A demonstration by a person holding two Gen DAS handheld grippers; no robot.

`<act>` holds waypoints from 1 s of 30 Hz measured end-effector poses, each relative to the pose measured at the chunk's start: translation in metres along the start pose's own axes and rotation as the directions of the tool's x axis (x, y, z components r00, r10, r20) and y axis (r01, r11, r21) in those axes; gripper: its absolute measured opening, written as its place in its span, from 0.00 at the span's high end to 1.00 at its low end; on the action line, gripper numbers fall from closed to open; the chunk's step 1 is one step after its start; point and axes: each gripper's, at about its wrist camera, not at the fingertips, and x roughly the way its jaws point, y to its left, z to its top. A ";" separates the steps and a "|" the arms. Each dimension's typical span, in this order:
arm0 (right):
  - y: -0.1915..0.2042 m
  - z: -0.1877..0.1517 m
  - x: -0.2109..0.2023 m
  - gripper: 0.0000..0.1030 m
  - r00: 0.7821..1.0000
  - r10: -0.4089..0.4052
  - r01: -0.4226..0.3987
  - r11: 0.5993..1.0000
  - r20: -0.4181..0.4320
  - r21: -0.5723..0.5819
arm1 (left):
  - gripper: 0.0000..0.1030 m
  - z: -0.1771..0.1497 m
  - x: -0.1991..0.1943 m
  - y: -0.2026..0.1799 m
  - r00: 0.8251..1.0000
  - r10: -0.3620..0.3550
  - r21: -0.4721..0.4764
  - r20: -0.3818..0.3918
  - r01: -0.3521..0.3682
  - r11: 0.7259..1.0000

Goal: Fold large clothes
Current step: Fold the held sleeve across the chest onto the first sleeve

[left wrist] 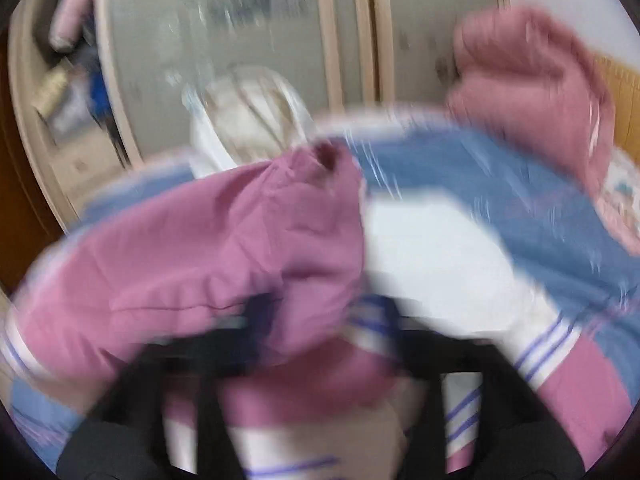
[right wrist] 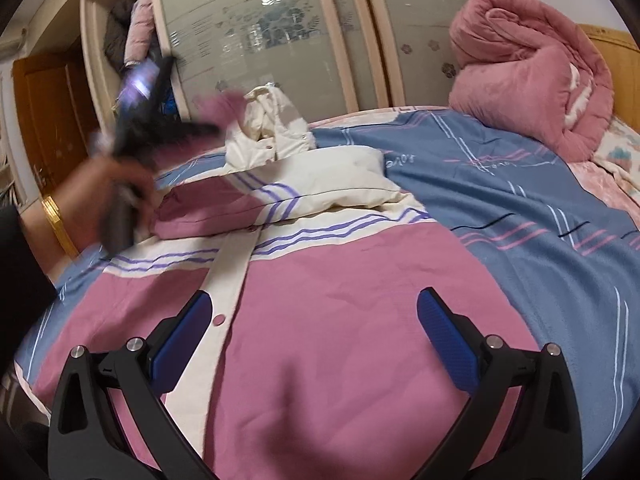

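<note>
Puffy pink and cream jacket with purple stripes lies front-up on the bed, one sleeve folded across its chest. Smooth quilted fabric, snap buttons. Right tool wide, empty, above the hem. Left tool blurred, wide, holds nothing.
</note>
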 end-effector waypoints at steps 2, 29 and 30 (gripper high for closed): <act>-0.003 0.001 -0.002 0.01 1.000 -0.001 0.001 1.000 0.002 0.006 | 0.02 -0.025 0.021 -0.018 0.996 0.063 0.016 -0.069 -0.062 0.998; 0.010 -0.019 -0.008 0.01 1.000 0.012 -0.013 0.998 -0.013 -0.061 | 0.02 -0.215 -0.220 0.076 0.987 0.094 -0.227 0.128 -0.063 0.972; 0.012 -0.019 -0.006 0.01 1.000 0.002 -0.003 0.998 -0.013 -0.068 | 0.02 -0.215 -0.221 0.075 0.989 0.081 -0.228 0.121 -0.052 0.972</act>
